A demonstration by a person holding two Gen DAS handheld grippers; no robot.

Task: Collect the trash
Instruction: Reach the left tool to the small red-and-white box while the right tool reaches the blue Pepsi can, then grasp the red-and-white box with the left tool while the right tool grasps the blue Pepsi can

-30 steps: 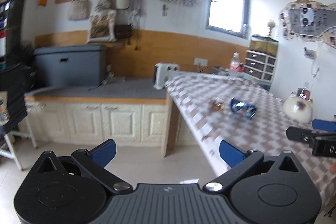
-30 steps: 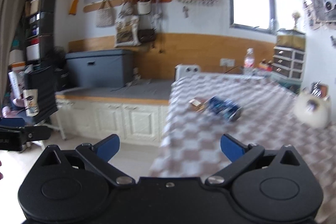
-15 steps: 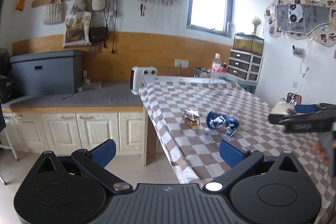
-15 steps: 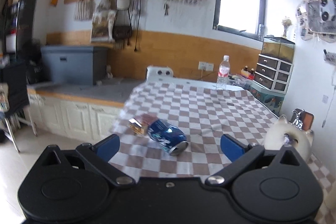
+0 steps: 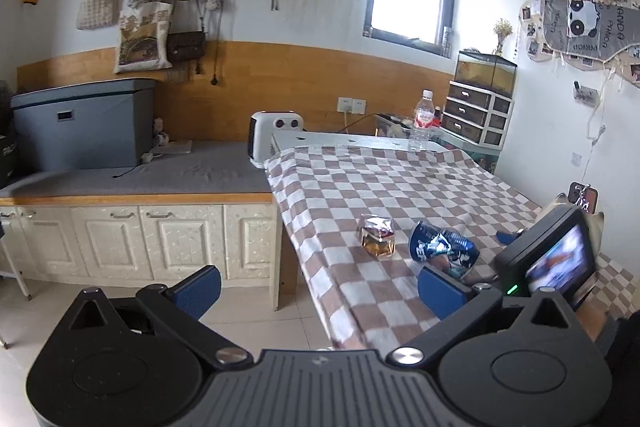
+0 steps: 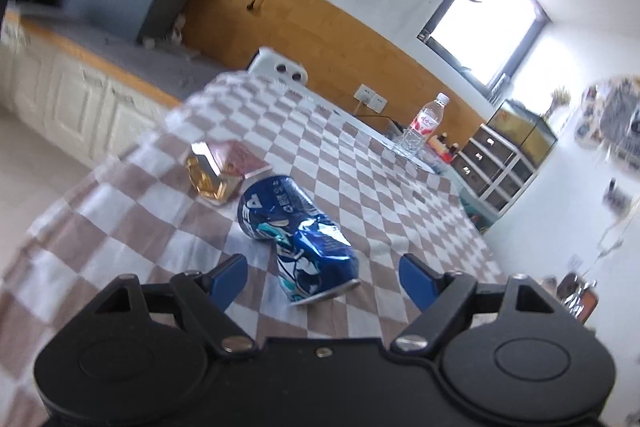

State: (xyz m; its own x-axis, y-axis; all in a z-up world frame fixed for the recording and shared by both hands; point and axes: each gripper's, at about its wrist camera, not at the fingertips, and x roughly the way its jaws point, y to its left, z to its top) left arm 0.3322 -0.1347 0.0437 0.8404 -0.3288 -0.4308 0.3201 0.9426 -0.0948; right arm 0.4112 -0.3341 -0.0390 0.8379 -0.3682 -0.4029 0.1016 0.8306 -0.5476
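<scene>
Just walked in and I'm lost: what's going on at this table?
A person holding two claws is collecting trash. The right claw is open, closing in on a crushed blue can lying on the checkered tablecloth beside a small gold-and-pink packet. The left claw hangs open near the table's edge. Nothing is gripped yet.

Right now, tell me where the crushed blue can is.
The crushed blue can lies on its side on the checkered tablecloth, just ahead of the open right gripper, with the small gold packet beside it.
</scene>
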